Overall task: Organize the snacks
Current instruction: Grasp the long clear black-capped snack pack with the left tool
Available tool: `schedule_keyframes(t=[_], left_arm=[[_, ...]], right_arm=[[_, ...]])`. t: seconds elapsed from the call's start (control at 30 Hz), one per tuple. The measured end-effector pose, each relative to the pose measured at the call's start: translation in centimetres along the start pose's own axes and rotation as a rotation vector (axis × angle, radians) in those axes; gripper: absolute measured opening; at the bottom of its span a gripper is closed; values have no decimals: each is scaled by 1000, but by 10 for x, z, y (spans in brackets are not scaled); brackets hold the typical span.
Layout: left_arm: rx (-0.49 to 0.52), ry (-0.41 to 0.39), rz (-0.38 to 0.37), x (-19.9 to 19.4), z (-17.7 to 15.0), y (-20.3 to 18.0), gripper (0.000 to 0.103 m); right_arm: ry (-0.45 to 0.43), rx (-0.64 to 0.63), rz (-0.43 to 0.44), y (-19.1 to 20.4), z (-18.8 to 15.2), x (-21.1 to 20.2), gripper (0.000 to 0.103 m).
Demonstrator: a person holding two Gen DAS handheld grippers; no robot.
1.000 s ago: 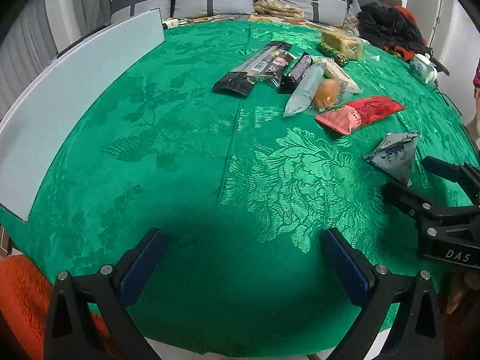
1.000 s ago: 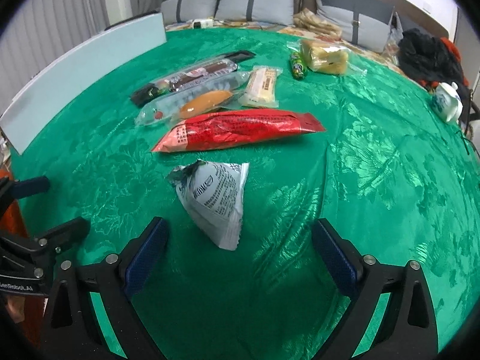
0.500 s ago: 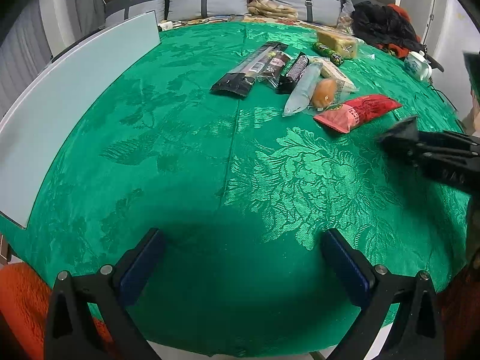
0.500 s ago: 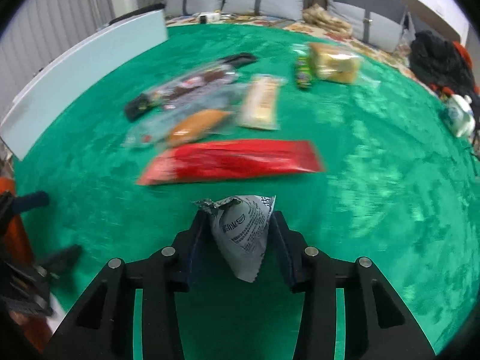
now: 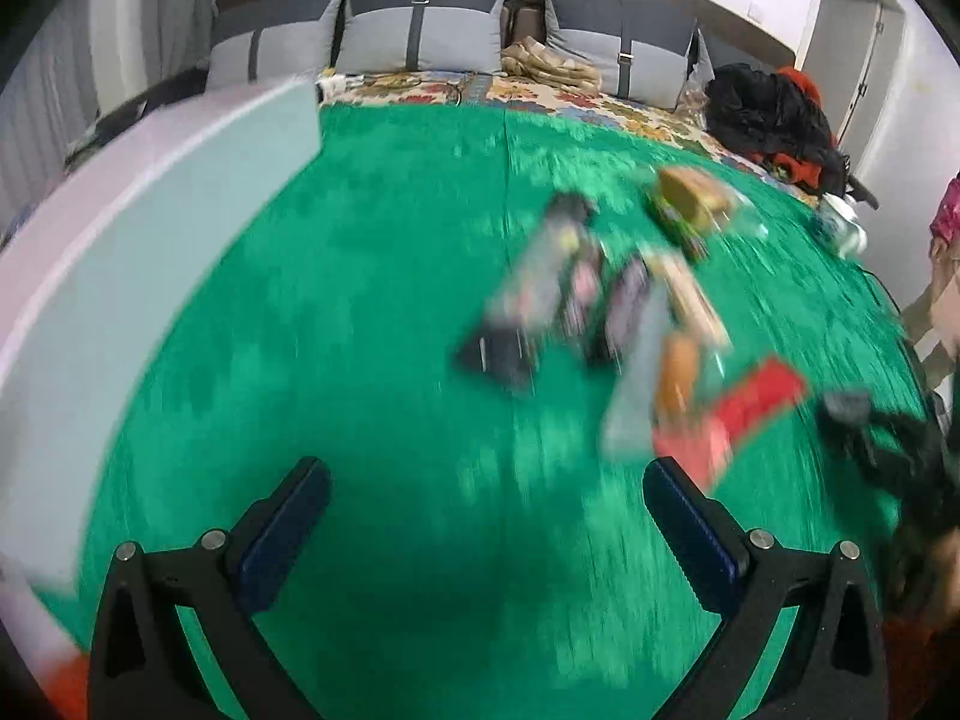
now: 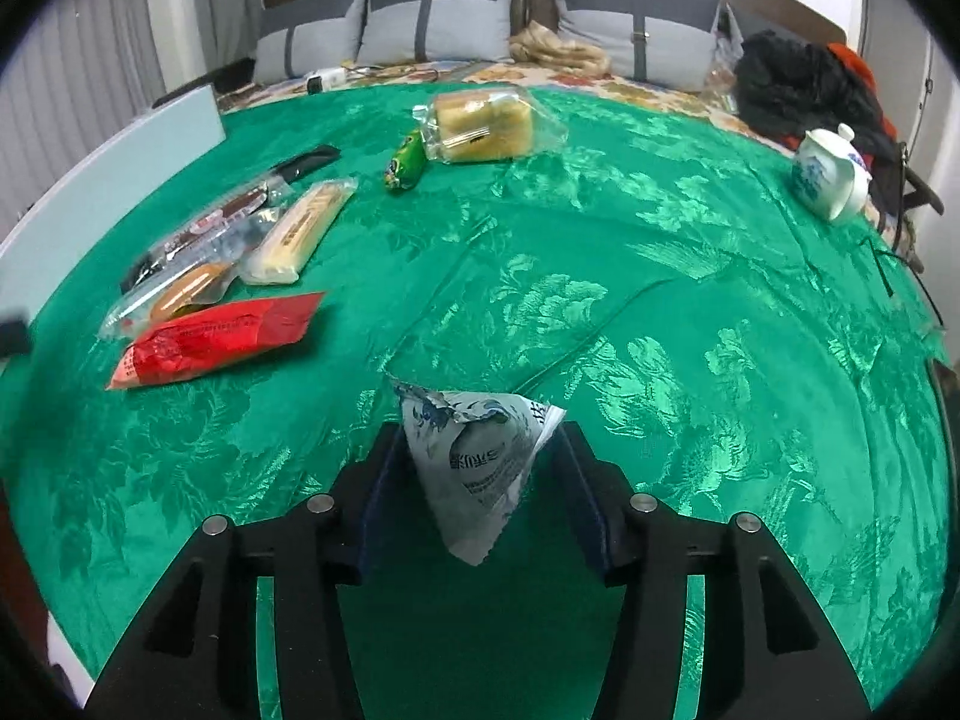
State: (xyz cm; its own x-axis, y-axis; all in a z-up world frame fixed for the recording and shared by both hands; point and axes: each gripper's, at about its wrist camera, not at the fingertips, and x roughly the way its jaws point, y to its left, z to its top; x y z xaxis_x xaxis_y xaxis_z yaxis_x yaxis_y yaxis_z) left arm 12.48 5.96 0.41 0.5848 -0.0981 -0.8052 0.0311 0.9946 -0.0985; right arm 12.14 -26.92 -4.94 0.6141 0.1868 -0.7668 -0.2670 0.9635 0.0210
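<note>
Right claw (image 6: 478, 444): clenched on packet (image 6: 480, 468), jaws having just eased a little wider, pads touching only the two broad upper corners. Hangs point-down over the near edge of the tabletop (image 6: 660, 300), clear of the cloth by the look of it.

Left claw (image 5: 485, 471): released, nothing between the jaws, over the near left part of the tabletop (view badly smeared, so little else to tell).

Likely trouble from here:

- Could slip out. Thin, crinkly wrapper, tapering downward, gripped at its widest line with a loosened hold; any jolt or a further easing and down it goes, perhaps off the near edge.
- Could twist in the grip. Held at two points only, so free to swing about that line and land askew, not in line with the row.
- Could disturb the row toward the left edge. Red pack (image 6: 210, 339) lies at the near end of it, others just beside and partly overlapping; coming in low would push them out of order.
- Could clash with the left claw, also near that side; best kept well apart.
- Teapot (image 6: 831, 174) by the far right edge: well apart, no real worry.
</note>
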Motion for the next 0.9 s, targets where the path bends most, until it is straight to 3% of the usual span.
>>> schedule_keyframes(t=[0.13, 0.2, 0.27, 0.3, 0.37, 0.47, 0.53, 0.57, 0.6, 0.67, 0.77, 0.87, 0.9], left_arm=[[57, 41, 17, 54, 64, -10, 102], [64, 89, 45, 89, 84, -15, 90], [97, 133, 36, 119, 98, -23, 85], [99, 111, 27, 122, 101, -24, 84], [127, 163, 43, 138, 104, -27, 77], [164, 138, 3, 136, 101, -22, 74], [172, 137, -6, 131, 99, -15, 60], [156, 137, 3, 128, 98, -10, 45], [140, 134, 13, 126, 98, -6, 39], [111, 134, 26, 124, 96, 0, 36], [87, 115, 62, 122, 90, -4, 38], [102, 105, 10, 124, 82, -18, 74], [122, 88, 24, 124, 78, -24, 79]], right_arm=[[1, -1, -2, 0, 2, 2, 56], [1, -1, -1, 0, 2, 2, 56], [0, 1, 3, -1, 2, 2, 56], [0, 1, 4, -2, 1, 2, 56], [0, 2, 4, -2, 2, 2, 56], [-1, 4, 9, -3, 2, 2, 57], [-1, 5, 13, -3, 2, 2, 57], [-2, 5, 14, -3, 2, 2, 57], [-2, 5, 13, -4, 2, 3, 57], [-2, 2, 10, -4, 2, 2, 58], [-1, -3, 4, -4, 2, 3, 58], [-1, -4, 3, -4, 2, 2, 58], [-1, -4, 3, -3, 2, 2, 58]])
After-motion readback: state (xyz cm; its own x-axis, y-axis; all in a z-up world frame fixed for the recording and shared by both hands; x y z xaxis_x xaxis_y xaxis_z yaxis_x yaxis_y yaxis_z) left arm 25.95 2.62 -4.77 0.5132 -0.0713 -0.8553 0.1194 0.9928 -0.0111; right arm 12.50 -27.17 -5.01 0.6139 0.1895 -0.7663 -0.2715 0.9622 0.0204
